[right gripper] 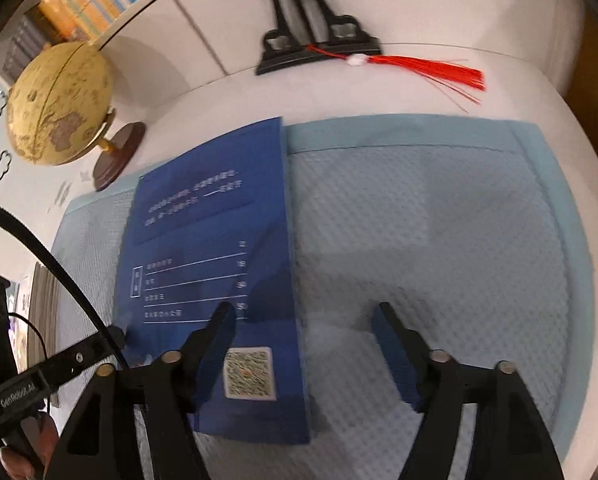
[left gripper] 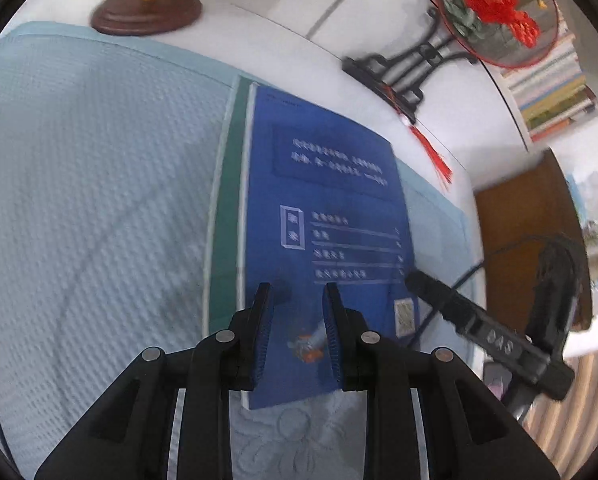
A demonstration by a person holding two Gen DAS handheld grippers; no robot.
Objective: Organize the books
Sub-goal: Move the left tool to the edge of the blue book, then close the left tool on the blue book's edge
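A blue book (left gripper: 331,208) lies face down on a light blue quilted mat (left gripper: 99,200), on top of a green book (left gripper: 229,208) whose edge shows along its left side. My left gripper (left gripper: 298,300) is open with a narrow gap, its fingers hovering over the blue book's near end. The right gripper shows in the left wrist view (left gripper: 451,304) at the book's right edge. In the right wrist view the blue book (right gripper: 219,240) lies left of centre. My right gripper (right gripper: 305,312) is wide open, its left finger over the book, its right finger over the mat (right gripper: 439,240).
A globe on a wooden base (right gripper: 59,108) stands at the mat's far left corner. A black fan stand (right gripper: 315,40) with a red tassel (right gripper: 431,70) stands behind the mat. Shelved books (left gripper: 551,88) are at the back. A brown cabinet (left gripper: 527,220) is right of the table.
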